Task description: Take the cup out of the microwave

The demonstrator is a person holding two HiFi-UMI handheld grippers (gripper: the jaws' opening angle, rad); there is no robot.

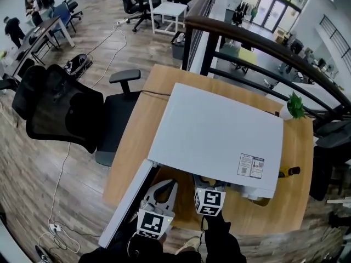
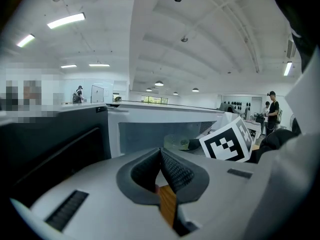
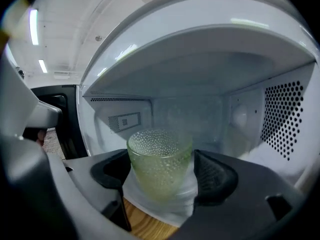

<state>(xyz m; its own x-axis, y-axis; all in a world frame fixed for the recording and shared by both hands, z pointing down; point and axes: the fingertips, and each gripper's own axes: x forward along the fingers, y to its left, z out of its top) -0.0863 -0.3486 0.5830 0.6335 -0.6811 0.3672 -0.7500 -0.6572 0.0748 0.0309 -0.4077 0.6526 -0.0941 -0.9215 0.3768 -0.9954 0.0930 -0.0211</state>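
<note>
A white microwave (image 1: 219, 136) stands on a wooden table (image 1: 299, 196) with its door (image 1: 129, 204) swung open to the left. Inside it stands a pale green dimpled glass cup (image 3: 160, 166), upright on the cavity floor. My right gripper (image 3: 162, 179) reaches into the cavity, jaws open wide on either side of the cup, with a gap at the right pad (image 3: 212, 176). My left gripper (image 2: 161, 171) is shut on nothing and hangs in front of the door. The left gripper view also catches the cup (image 2: 176, 142) beside the right gripper's marker cube (image 2: 227, 141).
A black office chair (image 1: 60, 114) stands left of the table. A small potted plant (image 1: 295, 106) sits at the table's far right corner, and a dark railing (image 1: 263, 48) runs behind. The perforated cavity wall (image 3: 285, 119) lies close on the right.
</note>
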